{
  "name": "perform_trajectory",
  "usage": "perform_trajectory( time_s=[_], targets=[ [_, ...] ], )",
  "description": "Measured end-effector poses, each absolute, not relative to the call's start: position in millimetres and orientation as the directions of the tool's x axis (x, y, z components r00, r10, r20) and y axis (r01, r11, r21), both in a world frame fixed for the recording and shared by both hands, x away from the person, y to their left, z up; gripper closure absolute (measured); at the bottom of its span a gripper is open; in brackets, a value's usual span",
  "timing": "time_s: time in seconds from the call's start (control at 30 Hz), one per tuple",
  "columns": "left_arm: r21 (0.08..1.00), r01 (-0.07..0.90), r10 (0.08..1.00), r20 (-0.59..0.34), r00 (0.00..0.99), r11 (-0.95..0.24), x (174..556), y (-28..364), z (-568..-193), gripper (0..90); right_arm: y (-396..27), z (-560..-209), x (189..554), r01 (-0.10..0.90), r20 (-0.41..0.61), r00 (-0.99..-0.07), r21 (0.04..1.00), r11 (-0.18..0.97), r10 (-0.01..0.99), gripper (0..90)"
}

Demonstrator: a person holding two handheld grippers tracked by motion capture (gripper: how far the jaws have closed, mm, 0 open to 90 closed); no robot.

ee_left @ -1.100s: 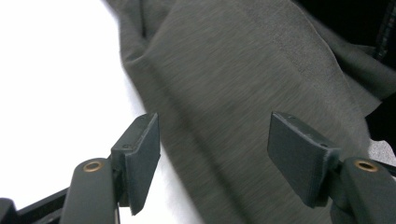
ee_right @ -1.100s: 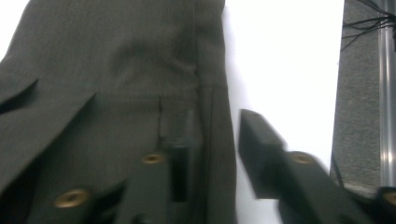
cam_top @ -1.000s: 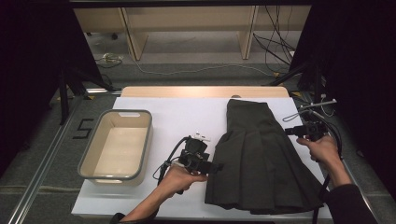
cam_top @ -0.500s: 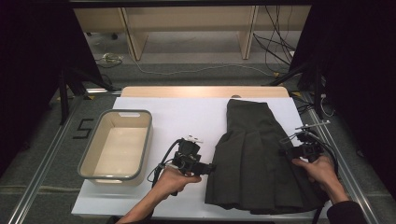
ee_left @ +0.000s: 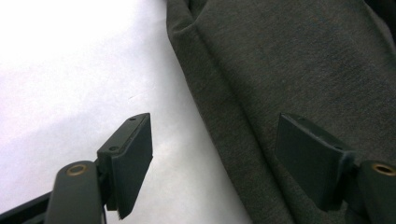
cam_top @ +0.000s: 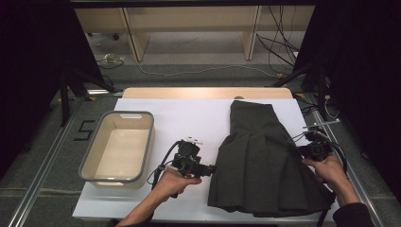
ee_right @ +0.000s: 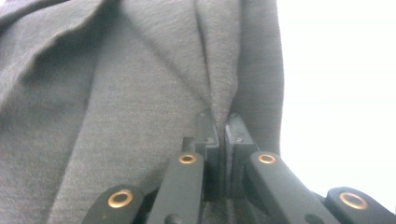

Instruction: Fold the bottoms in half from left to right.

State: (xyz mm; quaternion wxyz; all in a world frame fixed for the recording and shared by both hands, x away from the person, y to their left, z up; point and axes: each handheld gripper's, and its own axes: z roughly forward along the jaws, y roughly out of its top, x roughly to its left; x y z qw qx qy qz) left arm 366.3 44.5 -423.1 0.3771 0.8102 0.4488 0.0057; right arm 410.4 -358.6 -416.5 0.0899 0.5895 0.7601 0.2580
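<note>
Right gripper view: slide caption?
Right gripper pinches a fold of the dark grey skirt at its edge.

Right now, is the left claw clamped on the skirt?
No, the left claw stands open, straddling the skirt edge.

A: Grey floor (cam_top: 198, 66) all round, cables (cam_top: 279, 45) trailing across it at far right.

B: And pale wooden furniture legs (cam_top: 135, 40) stand at the far side, dark curtains (cam_top: 359, 56) closing in left and right.

A: White table top (cam_top: 189, 111), brightly lit, a wooden strip (cam_top: 203, 92) along its far edge, a "5" (cam_top: 85, 131) marked at left.
</note>
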Motion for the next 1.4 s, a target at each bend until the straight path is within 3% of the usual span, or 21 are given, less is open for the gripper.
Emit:
perform_trajectory(
  time_s=[0.47, 0.57, 0.6, 0.73, 0.83, 0.97, 1.03, 1.13, 1.23, 1.4],
  targets=[
    [0.574, 0.749, 0.672, -0.413, 0.614, -0.332, 355.6, 14.3, -433.6, 28.0, -378.6, -428.5, 413.5, 0.868, 0.144, -0.241, 0.474, 0.146, 0.960, 85.4],
    [0.537, 0.760, 0.630, -0.459, 0.627, -0.365, 350.3, 0.3, -444.7, 36.3, -378.1, -429.7, 412.6, 0.867, 0.142, -0.241, 0.476, 0.147, 0.960, 84.5],
    [0.536, 0.752, 0.619, -0.456, 0.640, -0.384, 348.1, -5.4, -447.8, 43.1, -377.9, -430.0, 412.3, 0.867, 0.141, -0.241, 0.476, 0.147, 0.960, 84.1],
    [0.548, 0.702, 0.581, -0.415, 0.700, -0.455, 338.1, -22.5, -455.7, 85.7, -377.1, -429.9, 411.0, 0.866, 0.138, -0.241, 0.478, 0.148, 0.961, 83.2],
    [0.560, 0.676, 0.568, -0.389, 0.725, -0.479, 333.7, -22.8, -457.3, 87.7, -376.4, -429.9, 409.7, 0.861, 0.126, -0.248, 0.482, 0.160, 0.960, 83.1],
    [0.556, 0.662, 0.559, -0.374, 0.740, -0.503, 325.7, -19.3, -460.4, 85.9, -377.7, -430.4, 410.2, 0.863, 0.124, -0.244, 0.481, 0.156, 0.962, 83.1],
    [0.524, 0.677, 0.528, -0.427, 0.734, -0.518, 326.5, -17.4, -464.3, 82.8, -377.6, -430.2, 410.0, 0.863, 0.119, -0.244, 0.479, 0.160, 0.962, 83.1],
    [0.514, 0.680, 0.528, -0.431, 0.732, -0.523, 325.4, -15.1, -464.9, 65.0, -376.1, -429.2, 409.4, 0.861, 0.110, -0.245, 0.482, 0.164, 0.963, 81.7],
    [0.544, 0.666, 0.548, -0.391, 0.739, -0.510, 328.3, -7.3, -451.4, 53.8, -375.1, -426.5, 406.7, 0.856, 0.105, -0.241, 0.492, 0.160, 0.965, 76.6],
    [0.592, 0.693, 0.615, -0.380, 0.691, -0.412, 343.7, 8.4, -429.1, 33.8, -375.0, -417.4, 397.1, 0.844, 0.111, -0.232, 0.518, 0.143, 0.966, 55.3]
  ],
)
